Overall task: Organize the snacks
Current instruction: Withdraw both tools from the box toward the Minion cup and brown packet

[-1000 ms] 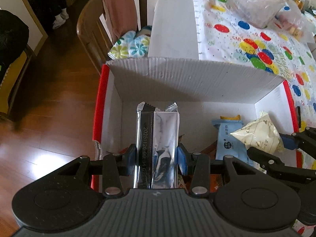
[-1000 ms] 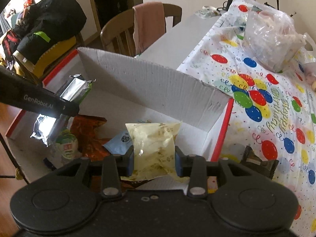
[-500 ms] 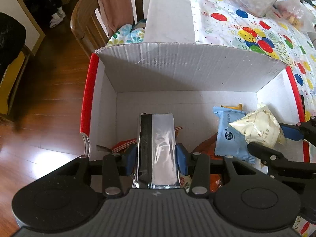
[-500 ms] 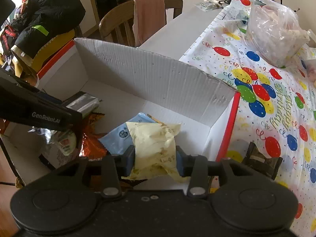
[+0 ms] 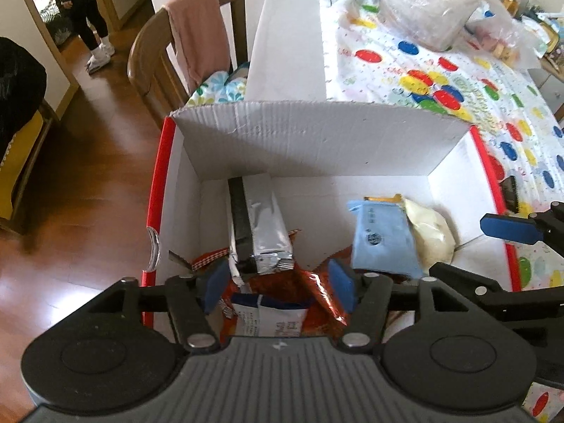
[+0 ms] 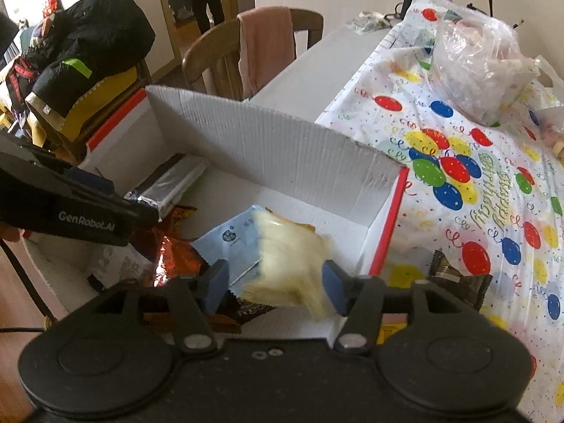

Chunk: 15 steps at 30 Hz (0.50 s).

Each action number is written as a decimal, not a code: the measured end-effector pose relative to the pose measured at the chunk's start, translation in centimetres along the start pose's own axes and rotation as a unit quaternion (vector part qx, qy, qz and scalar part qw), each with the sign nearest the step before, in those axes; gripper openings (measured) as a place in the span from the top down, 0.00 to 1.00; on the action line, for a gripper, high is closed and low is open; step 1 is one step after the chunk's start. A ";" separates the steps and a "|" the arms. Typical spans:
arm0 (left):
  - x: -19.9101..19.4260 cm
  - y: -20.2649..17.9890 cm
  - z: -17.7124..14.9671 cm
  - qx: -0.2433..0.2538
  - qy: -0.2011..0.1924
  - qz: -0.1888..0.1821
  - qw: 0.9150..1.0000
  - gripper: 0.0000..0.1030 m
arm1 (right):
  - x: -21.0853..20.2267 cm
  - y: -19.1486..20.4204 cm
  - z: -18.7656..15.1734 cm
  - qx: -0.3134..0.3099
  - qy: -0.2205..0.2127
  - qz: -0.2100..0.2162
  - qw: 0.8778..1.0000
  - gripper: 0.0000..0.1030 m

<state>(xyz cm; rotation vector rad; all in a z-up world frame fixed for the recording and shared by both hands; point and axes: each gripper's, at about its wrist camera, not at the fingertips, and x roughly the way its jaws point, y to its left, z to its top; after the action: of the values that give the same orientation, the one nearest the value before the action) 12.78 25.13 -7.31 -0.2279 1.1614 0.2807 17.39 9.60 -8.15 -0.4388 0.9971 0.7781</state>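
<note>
A white cardboard box [image 5: 317, 141] with red rims holds the snacks. My left gripper [image 5: 278, 287] hovers over its left part, jaws opening; the silver foil pack [image 5: 259, 225] lies loose in the box beyond the pads, resting on orange-red packets [image 5: 317, 289]. My right gripper [image 6: 275, 283] hangs over the box's right part, jaws opening; the pale yellow bag [image 6: 290, 264] is blurred between the pads, free of the left pad, lying over a light blue packet [image 6: 229, 239]. The yellow bag [image 5: 430, 232] and blue packet [image 5: 382, 239] also show in the left wrist view.
The box stands at the edge of a table with a balloon-print cloth [image 6: 476, 176]. A clear plastic bag [image 6: 476, 60] sits further back. A dark wrapper [image 6: 454, 282] lies right of the box. A wooden chair [image 5: 197, 53] with a pink cloth stands behind; a person [image 5: 84, 7] stands in a doorway.
Both grippers have opened. The silver pack left my left gripper and now lies in the box. The yellow bag has slipped from my right gripper's pads and drops onto the blue packet.
</note>
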 end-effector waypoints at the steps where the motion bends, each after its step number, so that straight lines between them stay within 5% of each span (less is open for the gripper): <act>1: -0.3 -0.2 -0.2 0.002 -0.005 -0.003 1.000 0.37 | -0.4 0.0 -0.1 0.000 -0.004 0.001 1.000 0.39; 15: -3.9 -2.4 -1.9 0.014 -0.062 -0.028 0.998 0.26 | -4.2 -1.6 -1.5 0.018 -0.039 0.001 0.999 0.13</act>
<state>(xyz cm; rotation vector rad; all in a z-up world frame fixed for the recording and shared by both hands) 10.47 21.83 -4.40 -0.2155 1.0347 0.2257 16.46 5.96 -5.23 -0.3734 0.9376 0.7713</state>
